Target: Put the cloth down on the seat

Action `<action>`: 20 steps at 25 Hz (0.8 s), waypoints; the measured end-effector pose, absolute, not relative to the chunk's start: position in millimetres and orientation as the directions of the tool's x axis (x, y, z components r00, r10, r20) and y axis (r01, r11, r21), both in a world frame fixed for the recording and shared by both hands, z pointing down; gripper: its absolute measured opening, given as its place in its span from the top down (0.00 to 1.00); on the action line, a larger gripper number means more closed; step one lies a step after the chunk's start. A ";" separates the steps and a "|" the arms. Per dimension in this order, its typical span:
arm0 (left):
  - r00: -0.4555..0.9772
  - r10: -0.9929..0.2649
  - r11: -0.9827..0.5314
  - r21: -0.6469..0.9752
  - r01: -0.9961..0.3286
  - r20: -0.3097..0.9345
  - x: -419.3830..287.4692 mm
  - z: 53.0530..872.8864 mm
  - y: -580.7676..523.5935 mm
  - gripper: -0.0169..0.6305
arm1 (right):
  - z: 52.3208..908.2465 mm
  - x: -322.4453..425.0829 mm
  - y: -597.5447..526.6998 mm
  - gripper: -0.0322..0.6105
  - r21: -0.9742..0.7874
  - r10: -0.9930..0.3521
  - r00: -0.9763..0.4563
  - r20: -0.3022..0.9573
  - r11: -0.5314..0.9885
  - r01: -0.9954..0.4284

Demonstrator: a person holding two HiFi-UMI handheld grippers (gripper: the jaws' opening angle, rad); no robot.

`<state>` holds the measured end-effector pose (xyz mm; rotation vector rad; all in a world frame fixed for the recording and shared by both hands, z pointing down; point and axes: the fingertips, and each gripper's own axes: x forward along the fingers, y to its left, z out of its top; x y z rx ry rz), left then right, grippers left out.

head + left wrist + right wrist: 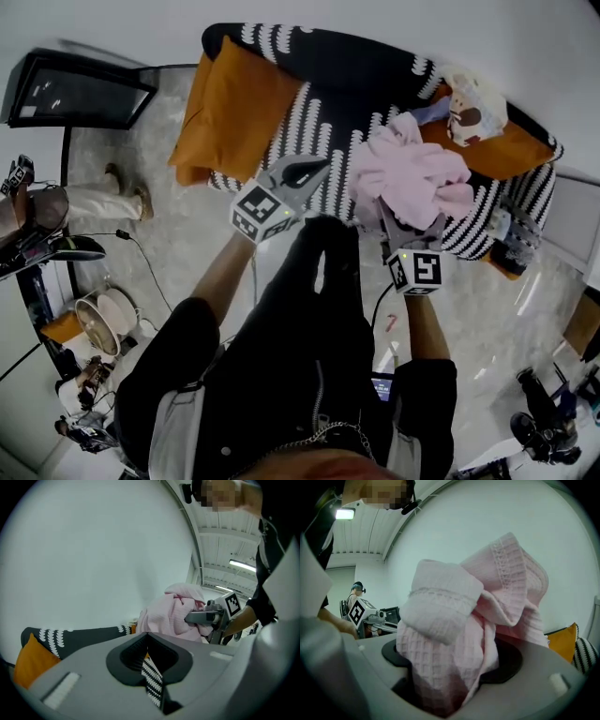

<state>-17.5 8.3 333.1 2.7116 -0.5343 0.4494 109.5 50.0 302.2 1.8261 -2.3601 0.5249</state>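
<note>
— two grippers are showing on my feed. which one is carrying the cloth [412, 173]?
— the right gripper [401, 230] is. its jaws are standing wide and pressing on a thick bunch of the pink cloth, which is filling the gap between them and spilling over the top.
— and where is the cloth sitting relative to the seat [319, 131]?
— i'm seeing it hanging bunched over one half of the striped sofa seat, near the orange cushion [497, 150] at that end. whether its lowest folds are touching the seat, i'm not able to tell.
— what is the left gripper [317, 169] doing?
— it's hovering over the middle of the seat, just beside the cloth and apart from it. its jaws are sitting together, with only a thin sliver of the striped sofa showing between them, and they're gripping nothing. a bigger orange cushion [230, 108] is leaning at the end of the sofa away from the cloth.
</note>
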 end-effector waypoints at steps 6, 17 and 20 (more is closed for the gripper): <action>0.863 -0.360 -0.856 0.243 -0.457 0.355 -12.7 351.0 -13.1 0.96 | 329.0 116.8 30.5 0.32 -0.177 -0.909 -0.285 0.305 0.240 -0.954; 0.844 -0.418 -0.798 0.307 -0.518 0.337 5.4 413.2 -54.9 0.96 | 388.7 121.4 -5.7 0.32 -0.164 -0.902 -0.278 0.331 0.235 -0.958; 0.844 -0.411 -0.795 0.318 -0.517 0.345 10.8 430.1 -57.8 0.96 | 413.6 121.3 -10.8 0.32 -0.162 -0.896 -0.271 0.351 0.228 -0.960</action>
